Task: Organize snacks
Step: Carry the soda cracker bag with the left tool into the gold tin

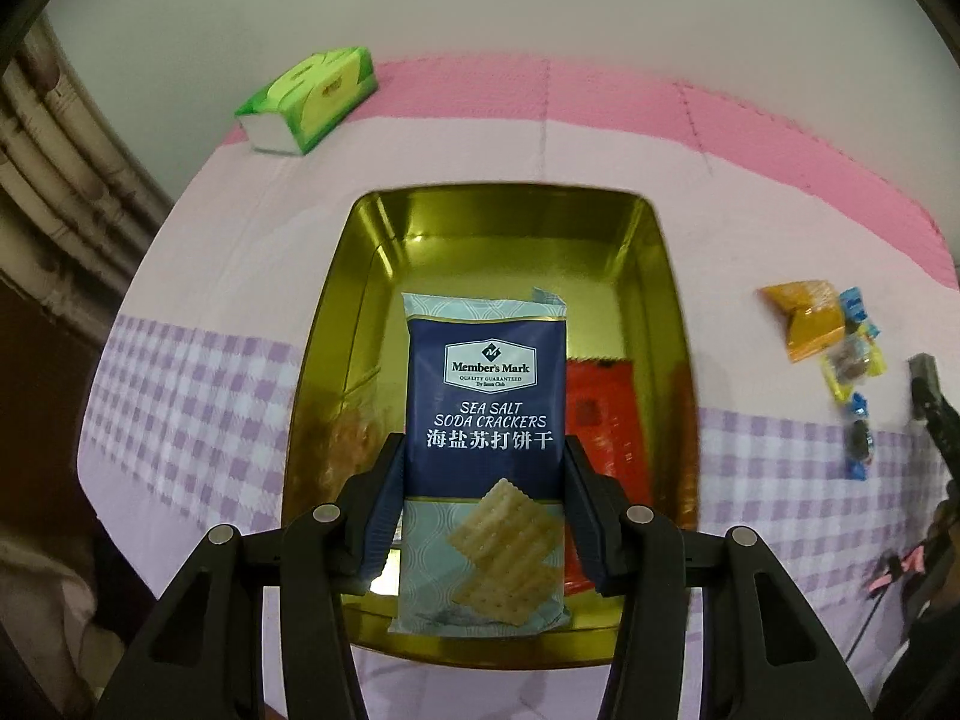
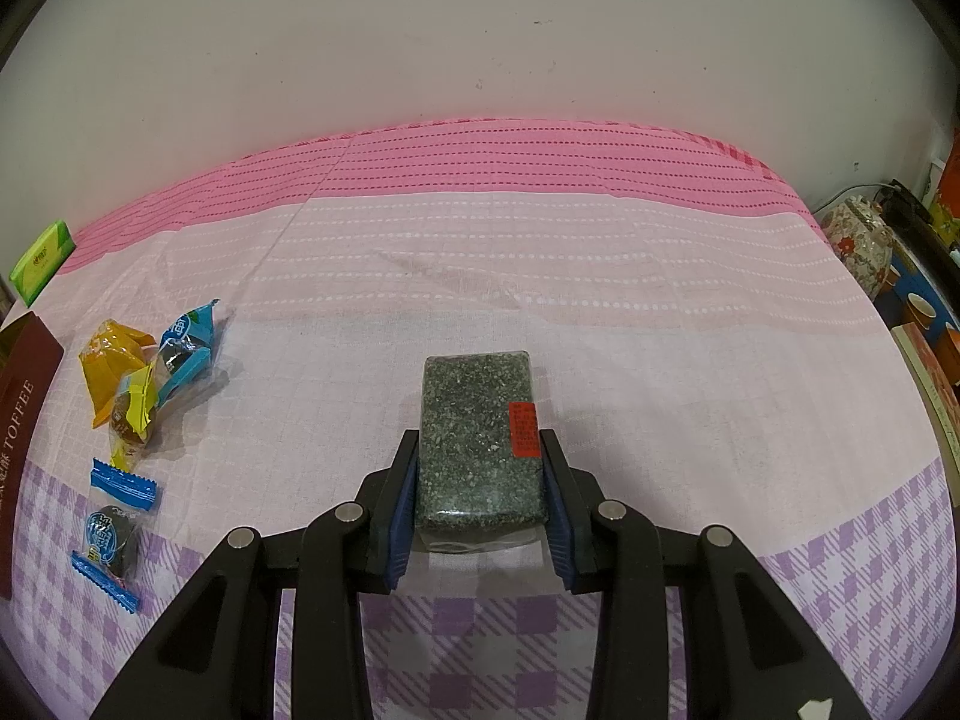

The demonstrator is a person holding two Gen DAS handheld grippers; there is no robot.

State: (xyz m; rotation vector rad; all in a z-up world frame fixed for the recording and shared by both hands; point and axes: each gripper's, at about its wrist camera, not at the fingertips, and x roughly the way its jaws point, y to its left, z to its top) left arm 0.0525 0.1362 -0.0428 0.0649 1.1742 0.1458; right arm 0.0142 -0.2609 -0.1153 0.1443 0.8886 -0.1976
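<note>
Left wrist view: the left tongs [image 1: 483,483] grip a soda cracker packet [image 1: 485,420] above a gold tin [image 1: 651,276] holding a red packet [image 1: 606,420] and, apparently, another blurred snack at left. Right wrist view: the right tongs [image 2: 480,492] clamp a dark seeded bar [image 2: 480,438]; wrapped sweets [image 2: 144,372] lie far left.

gold tin [image 1: 651,276] is looking like polished metal, glossy and mirroring its contents. cracker pack [image 1: 487,396] is showing smooth printed plastic film, slight sheen. sesame bar [image 2: 477,420] is sitting in clear shiny wrap, grainy speckled surface under it. small candies [image 2: 120,492] are showing crinkly glossy foil-plastic. bedsheet [image 2: 540,276] is looking like matt woven cloth. tissue pack [image 1: 309,99] is showing soft plastic wrap. gripper pads [image 2: 401,498] are looking ribbed, matt blue.
</note>
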